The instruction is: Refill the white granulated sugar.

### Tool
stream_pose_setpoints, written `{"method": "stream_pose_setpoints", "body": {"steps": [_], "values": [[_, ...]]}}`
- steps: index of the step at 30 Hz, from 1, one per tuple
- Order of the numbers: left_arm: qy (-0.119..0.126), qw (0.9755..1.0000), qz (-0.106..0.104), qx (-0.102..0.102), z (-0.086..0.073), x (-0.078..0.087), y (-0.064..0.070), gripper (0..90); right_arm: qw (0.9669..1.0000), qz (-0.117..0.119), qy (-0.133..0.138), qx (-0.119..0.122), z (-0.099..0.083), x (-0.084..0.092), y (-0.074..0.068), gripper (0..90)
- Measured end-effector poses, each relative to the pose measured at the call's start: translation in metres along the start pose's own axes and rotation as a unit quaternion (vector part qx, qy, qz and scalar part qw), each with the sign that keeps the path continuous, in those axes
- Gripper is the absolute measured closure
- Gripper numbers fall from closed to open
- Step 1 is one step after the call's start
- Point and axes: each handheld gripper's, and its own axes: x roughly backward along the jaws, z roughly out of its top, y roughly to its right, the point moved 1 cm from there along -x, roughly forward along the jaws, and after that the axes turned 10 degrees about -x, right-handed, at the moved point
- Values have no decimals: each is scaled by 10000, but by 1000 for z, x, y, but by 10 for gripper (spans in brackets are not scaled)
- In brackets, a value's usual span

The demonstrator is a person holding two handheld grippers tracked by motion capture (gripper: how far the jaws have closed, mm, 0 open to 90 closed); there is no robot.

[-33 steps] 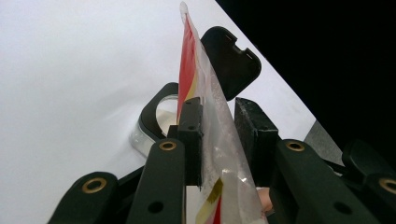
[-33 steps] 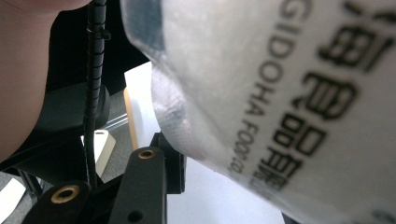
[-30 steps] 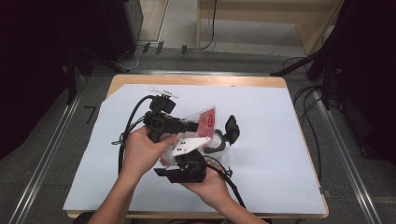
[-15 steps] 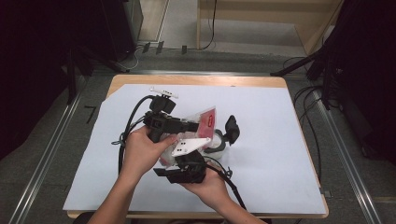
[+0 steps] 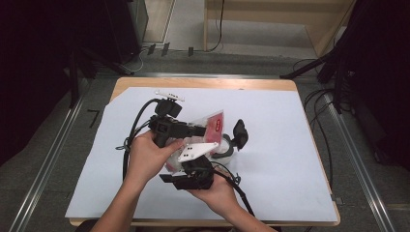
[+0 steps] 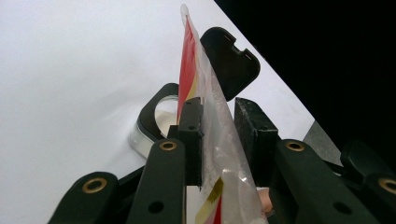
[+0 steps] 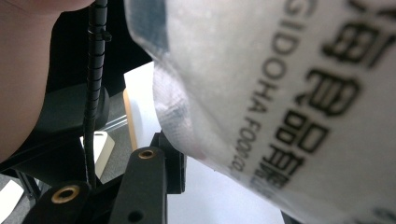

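A clear plastic bag (image 5: 215, 123) with red print and white powder inside hangs tilted between both grippers above the white sheet. My left gripper (image 5: 203, 129) is shut on its upper part; in the left gripper view the bag (image 6: 210, 93) stands edge-on between the two pads. My right gripper (image 5: 183, 163) grips the lower end from below. In the right gripper view the bag (image 7: 280, 93) presses against one visible finger (image 7: 161, 163) and hides the other. Just beyond, a round clear container (image 5: 223, 149) rests on the table, its black lid (image 5: 240, 133) flipped open.
A large white sheet (image 5: 290, 159) covers the wooden table (image 5: 203, 83). Black cables (image 5: 138, 125) trail from the grippers to the left and toward the front edge. Dark floor and metal rails surround the table.
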Motion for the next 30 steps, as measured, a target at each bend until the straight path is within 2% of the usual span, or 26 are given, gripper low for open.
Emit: {"method": "stream_pose_setpoints", "body": {"steps": [9,30], "values": [[73,10000,-34,51,0,0,0,728,10000,0,1,-23,1,1,1,637],[79,10000,-28,52,1,0,1,726,10000,23,15,-54,1,1,1,637]]}}
